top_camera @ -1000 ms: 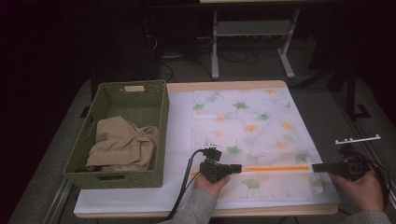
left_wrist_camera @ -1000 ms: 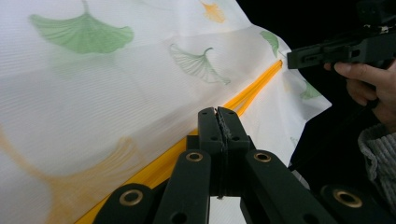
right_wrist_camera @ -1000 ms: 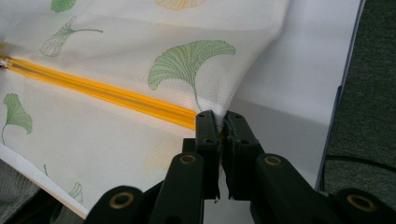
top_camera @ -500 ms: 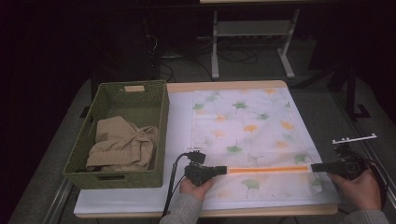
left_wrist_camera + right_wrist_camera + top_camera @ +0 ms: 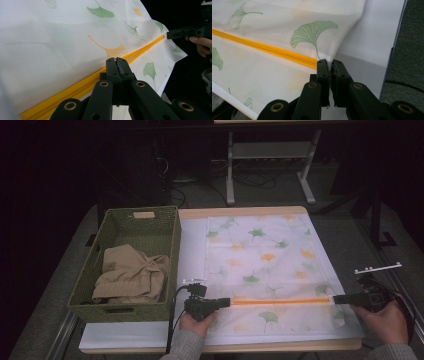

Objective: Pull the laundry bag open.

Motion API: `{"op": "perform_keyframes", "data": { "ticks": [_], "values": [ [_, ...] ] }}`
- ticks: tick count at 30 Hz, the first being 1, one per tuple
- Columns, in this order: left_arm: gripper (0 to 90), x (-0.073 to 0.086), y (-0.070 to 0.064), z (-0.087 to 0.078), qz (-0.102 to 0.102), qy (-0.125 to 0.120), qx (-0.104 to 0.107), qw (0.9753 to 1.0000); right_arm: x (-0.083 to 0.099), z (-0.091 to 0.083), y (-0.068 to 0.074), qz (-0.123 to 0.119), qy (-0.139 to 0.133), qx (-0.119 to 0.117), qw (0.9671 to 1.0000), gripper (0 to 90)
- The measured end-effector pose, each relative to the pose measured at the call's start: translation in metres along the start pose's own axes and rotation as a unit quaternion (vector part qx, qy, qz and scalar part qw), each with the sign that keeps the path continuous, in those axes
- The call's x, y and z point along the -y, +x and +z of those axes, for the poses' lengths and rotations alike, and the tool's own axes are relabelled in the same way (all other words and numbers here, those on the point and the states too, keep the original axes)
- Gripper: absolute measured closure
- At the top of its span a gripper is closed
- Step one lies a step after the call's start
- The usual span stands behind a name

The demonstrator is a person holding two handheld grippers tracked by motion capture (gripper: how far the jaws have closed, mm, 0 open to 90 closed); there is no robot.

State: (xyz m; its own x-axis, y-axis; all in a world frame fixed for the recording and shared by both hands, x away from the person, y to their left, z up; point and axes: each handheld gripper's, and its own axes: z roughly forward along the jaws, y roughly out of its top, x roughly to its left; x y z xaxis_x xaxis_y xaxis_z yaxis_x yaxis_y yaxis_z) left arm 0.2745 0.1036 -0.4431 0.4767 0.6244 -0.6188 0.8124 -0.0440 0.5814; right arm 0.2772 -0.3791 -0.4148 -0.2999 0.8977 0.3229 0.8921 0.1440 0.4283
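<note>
A white mesh cloth (image 5: 260,255) printed with green and orange leaves lies flat on the table. An orange zip strip (image 5: 280,301) runs across its near part. My left gripper (image 5: 229,302) is shut on the strip's left end; in the left gripper view the jaws (image 5: 116,60) meet right on the orange strip (image 5: 142,51). My right gripper (image 5: 335,298) is shut on the cloth's right edge where the strip ends. In the right gripper view it (image 5: 329,62) pinches the fabric at the orange strip's (image 5: 269,50) tip. The strip stretches straight between both grippers.
A green woven basket (image 5: 170,250) stands at the left, holding a crumpled beige garment (image 5: 130,275). A white sheet (image 5: 192,250) covers the wooden tabletop under the cloth. Dark floor and a metal stand (image 5: 230,165) lie beyond the far edge.
My left gripper has slid leftward along the orange strip, so more of the strip shows between the grippers. The right gripper has held its place.
</note>
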Motion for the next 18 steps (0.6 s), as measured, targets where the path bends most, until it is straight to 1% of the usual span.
{"op": "perform_keyframes", "data": {
  "ticks": [3,8,18],
  "values": [
    [89.9,0.001,0.003,-0.005,-0.002,-0.004,-0.005,1.0000,0.000,-0.001,-0.001,0.001,0.001,0.003,1.0000,84.8],
    [89.9,0.002,0.005,-0.011,0.003,-0.005,-0.010,0.9999,0.000,-0.003,-0.002,-0.001,0.004,0.010,0.9999,84.8],
    [89.9,0.001,0.007,-0.021,0.008,-0.008,-0.027,0.9996,0.001,-0.006,-0.008,0.002,0.003,0.014,0.9999,84.8]
  ]
}}
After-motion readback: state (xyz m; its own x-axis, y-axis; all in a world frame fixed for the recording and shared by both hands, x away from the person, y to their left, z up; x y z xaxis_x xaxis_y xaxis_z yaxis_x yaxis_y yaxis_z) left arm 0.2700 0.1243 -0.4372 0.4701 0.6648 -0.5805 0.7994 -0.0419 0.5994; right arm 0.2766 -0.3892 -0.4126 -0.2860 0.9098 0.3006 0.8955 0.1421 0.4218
